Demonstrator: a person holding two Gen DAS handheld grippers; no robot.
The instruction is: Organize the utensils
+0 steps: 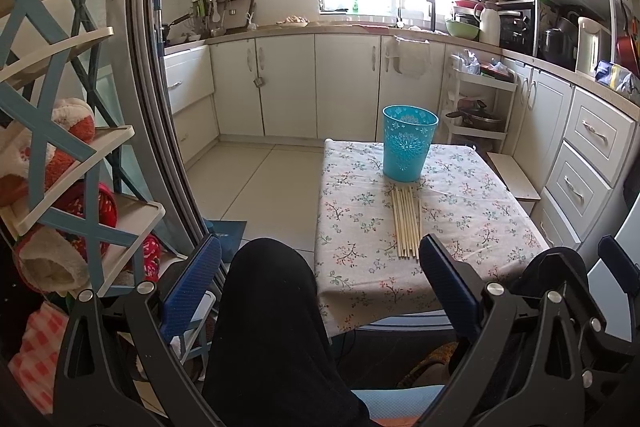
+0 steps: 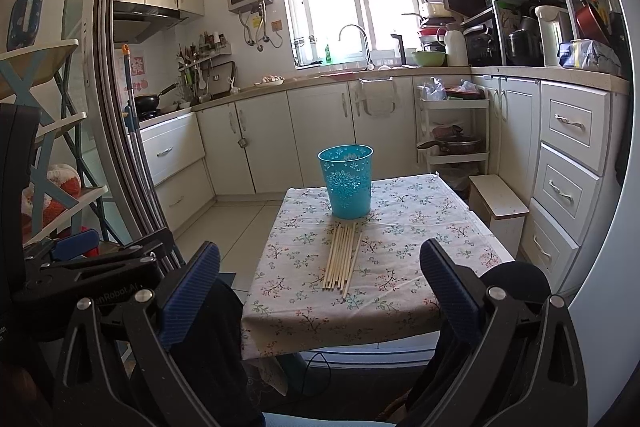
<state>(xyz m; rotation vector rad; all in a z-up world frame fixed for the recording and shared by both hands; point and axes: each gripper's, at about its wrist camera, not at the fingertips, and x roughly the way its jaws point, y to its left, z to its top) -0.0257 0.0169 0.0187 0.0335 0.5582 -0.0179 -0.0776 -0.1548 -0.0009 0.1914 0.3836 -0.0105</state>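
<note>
1. At nine o'clock in the left wrist view a blue-and-cream shoe rack holds fluffy orange-and-white slippers; a dark sliding-door frame curves up beside it.

2. The left gripper is spread wide with nothing between its blue pads. It hangs low, short of the near table edge, above a person's black-clad knee at six o'clock.

3. A small table with a floral tablecloth sits right of centre in that view. On it a bundle of wooden chopsticks lies flat, side by side, their length running from the near edge toward the far side.

4. A turquoise cup stands upright at twelve o'clock from the chopsticks, just beyond their far tips; whether it touches them cannot be told.

5. In the right wrist view the right gripper is likewise wide open and empty, held before the near table edge. The chopsticks show between its fingers, well apart from both, and the cup stands above them at twelve o'clock.

6. At three o'clock white drawer units and a low white stool stand beside the table.
</note>
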